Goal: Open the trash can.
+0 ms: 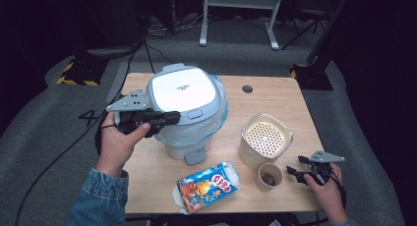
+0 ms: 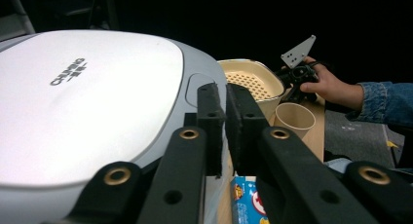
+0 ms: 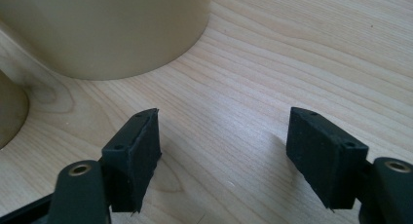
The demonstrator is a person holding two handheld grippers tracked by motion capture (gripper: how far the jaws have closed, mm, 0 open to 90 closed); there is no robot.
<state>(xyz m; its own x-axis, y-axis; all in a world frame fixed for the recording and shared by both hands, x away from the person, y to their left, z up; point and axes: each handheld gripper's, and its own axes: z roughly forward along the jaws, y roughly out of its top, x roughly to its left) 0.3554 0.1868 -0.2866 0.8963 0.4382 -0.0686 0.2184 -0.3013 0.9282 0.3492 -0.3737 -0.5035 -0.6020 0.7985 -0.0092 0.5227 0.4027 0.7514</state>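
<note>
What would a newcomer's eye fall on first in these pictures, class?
The big white-lidded pedal bin dominates the table's far left, with the left gripper at its lid edge, jaws shut on nothing. Nearer lies a bright snack packet; right of it stand a cream perforated-top container and paper cup, beside the open right gripper.

Wooden table (image 1: 275, 96) — bin (image 1: 189, 132), canister (image 1: 264, 140), cup (image 1: 269, 177), packet (image 1: 209, 185)

Bin lid (image 2: 92, 102), just left of the left hand-held gripper (image 2: 220, 118): "CHUMING"
Snack packet (image 1: 208, 185), right of and below it: lettering unreadable
</note>
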